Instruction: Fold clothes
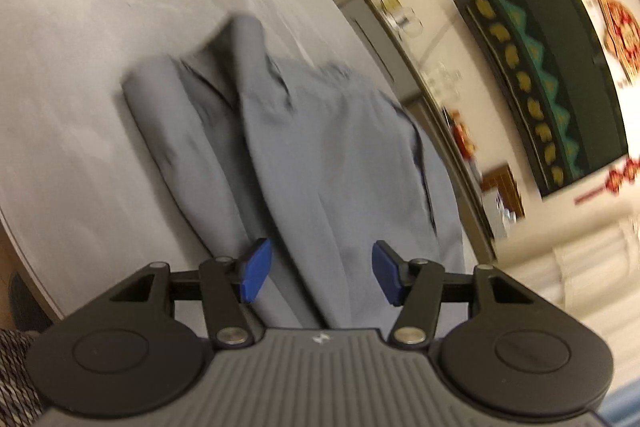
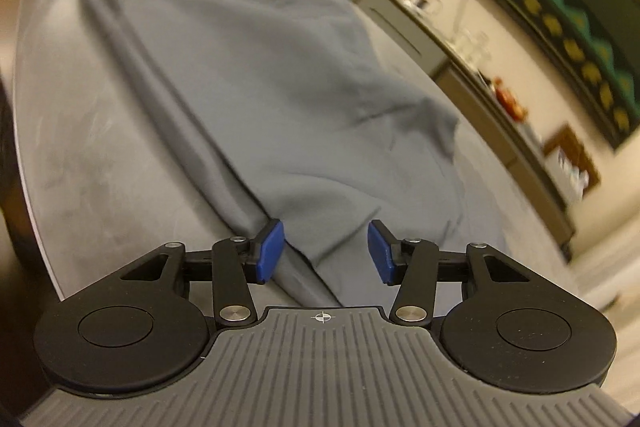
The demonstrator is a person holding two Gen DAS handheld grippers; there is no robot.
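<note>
the garment (image 1: 320, 147) lies on the desk (image 1: 72, 75), extending away from the near edge. the left tool (image 1: 321, 274) sits at one end of the garment, fingers apart, cloth between them. the right tool (image 2: 325, 251) sits at the other end, fingers apart, cloth between them. a sideboard (image 1: 404, 39) stands behind the desk, along the wall.

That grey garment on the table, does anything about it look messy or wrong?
Slightly. The grey garment lies rumpled on the table, with one part bunched along its side. Both tools, left and right, are open. No damage shows.
</note>
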